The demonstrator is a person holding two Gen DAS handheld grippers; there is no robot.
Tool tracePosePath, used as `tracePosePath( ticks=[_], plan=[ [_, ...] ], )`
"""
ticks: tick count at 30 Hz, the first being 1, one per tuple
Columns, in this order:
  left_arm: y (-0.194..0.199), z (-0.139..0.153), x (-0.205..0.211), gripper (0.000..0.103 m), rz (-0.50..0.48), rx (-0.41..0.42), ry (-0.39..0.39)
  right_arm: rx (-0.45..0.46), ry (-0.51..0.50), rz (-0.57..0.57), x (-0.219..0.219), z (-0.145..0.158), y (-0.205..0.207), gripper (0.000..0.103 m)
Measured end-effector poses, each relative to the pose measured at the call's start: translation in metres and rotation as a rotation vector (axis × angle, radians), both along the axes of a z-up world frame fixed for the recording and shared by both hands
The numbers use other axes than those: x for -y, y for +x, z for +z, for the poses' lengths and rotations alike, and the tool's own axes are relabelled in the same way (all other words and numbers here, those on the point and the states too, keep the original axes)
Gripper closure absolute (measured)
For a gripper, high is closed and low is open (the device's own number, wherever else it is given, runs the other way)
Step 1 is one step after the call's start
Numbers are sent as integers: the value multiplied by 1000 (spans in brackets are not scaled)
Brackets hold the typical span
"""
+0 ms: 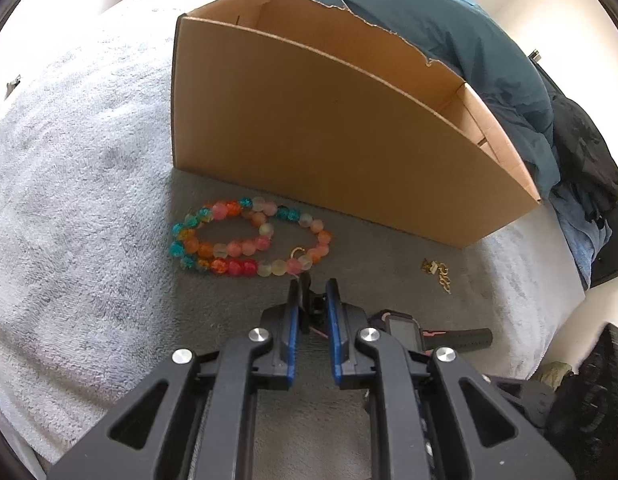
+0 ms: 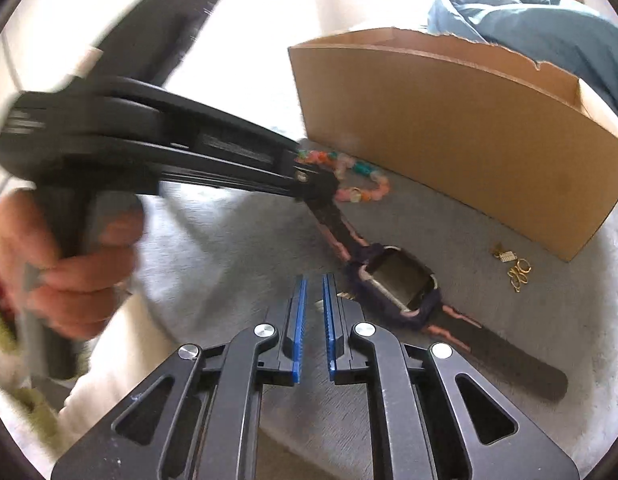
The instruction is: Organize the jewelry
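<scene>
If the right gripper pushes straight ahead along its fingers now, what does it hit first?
Probably the watch: its case lies just past the right gripper, slightly right of the line. Depth is unclear, so it may meet the grey blanket first.

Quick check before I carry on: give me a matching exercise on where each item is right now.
Things:
1. bead necklace
2. gold chain
3. watch
4. cardboard box

Places:
A. strap end pinched in the left gripper
B. looped on the grey blanket, before the box's left part
C. standing open-topped with the teal duvet behind it
D. small heap near the box's right corner

Pairs: 1-B, 2-D, 3-A, 4-C
</scene>
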State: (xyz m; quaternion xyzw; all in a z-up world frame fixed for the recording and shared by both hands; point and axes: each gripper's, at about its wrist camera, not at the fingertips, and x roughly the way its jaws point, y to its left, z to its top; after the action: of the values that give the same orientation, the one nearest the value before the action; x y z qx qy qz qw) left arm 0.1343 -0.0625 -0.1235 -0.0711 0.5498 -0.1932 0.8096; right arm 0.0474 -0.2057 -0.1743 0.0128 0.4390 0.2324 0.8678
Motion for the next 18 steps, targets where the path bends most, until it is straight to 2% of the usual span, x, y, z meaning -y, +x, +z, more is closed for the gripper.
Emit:
tracePosePath(
  ticks=[3, 7, 10, 18],
  plan=[
    [0, 8, -1, 92, -8, 6, -30, -79, 16, -28, 1, -18, 10, 94],
    [1, 21, 3, 92, -29, 27, -55, -120, 73, -45, 8, -23, 9, 94],
    [2, 29, 10, 92, -46, 30, -85, -133, 86, -46, 11, -26, 8, 94],
    [-3, 37, 25, 92, -64, 56, -74, -162, 109, -27, 20, -26, 2, 94]
  ],
)
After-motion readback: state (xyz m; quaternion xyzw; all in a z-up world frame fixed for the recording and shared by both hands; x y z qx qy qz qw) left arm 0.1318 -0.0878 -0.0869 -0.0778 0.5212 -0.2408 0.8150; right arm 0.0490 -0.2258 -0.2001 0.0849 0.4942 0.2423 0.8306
